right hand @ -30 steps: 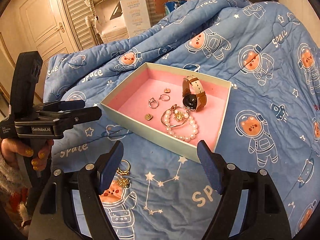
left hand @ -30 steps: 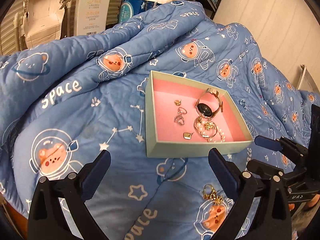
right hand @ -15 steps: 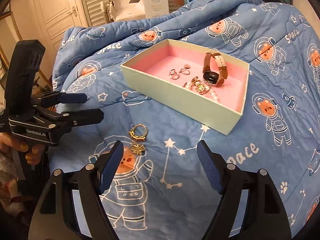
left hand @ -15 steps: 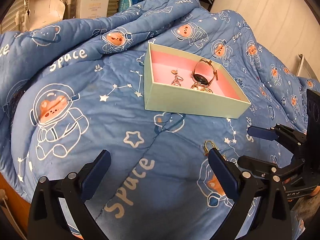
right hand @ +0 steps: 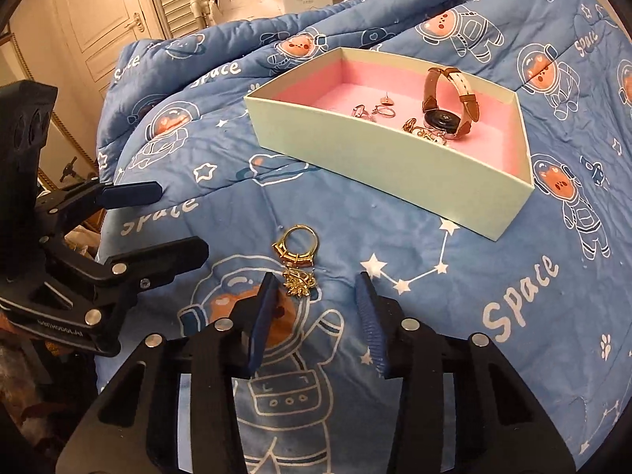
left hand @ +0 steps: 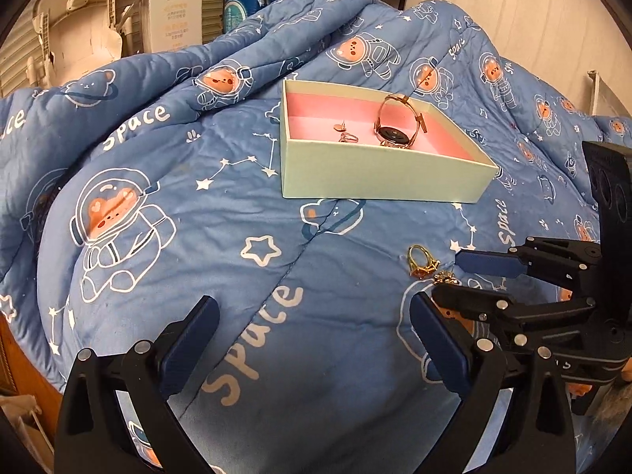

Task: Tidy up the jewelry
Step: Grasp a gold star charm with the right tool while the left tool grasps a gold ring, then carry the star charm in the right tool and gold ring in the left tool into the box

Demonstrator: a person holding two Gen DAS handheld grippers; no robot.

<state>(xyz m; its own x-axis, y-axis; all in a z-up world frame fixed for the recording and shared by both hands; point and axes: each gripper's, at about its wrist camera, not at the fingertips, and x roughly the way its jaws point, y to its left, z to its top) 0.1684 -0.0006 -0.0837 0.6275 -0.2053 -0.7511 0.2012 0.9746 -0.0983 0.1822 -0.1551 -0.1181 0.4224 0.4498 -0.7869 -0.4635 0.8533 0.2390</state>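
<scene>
Soft blue space-bear quilt (right hand: 493,276) covers everything under me, puffy and creased, with louvred doors and cartons behind it. My landmark is the pale green jewelry box (right hand: 395,166) with its pink lining; a brown-strapped wristwatch (right hand: 450,98) stands on edge inside it, with small earrings (right hand: 375,110) and a bit of gold and pearl beside the watch.

What matters to me lies outside the box, on the quilt in front of its near wall: a gold ring (right hand: 298,243) standing tilted on its band, with a small gold leaf-shaped charm (right hand: 299,285) touching or just below it. I cannot tell whether the two are linked.

My right gripper (right hand: 316,308) has just been narrowing its jaws; they are part-way in with a clear gap, and nothing is pressed between the pads. The charm sits just beyond my left pad, the ring a little farther toward the box. My left gripper (left hand: 312,335) holds its jaws wide apart and empty, well short of the box.

I judge both pieces very light, hard and slick, so they could squirt out of a pinch or sink into the padding. I would take the ring across its band, pads flat on both sides, low and gentle; the charm looks thin and fiddly, best nipped by its body.
</scene>
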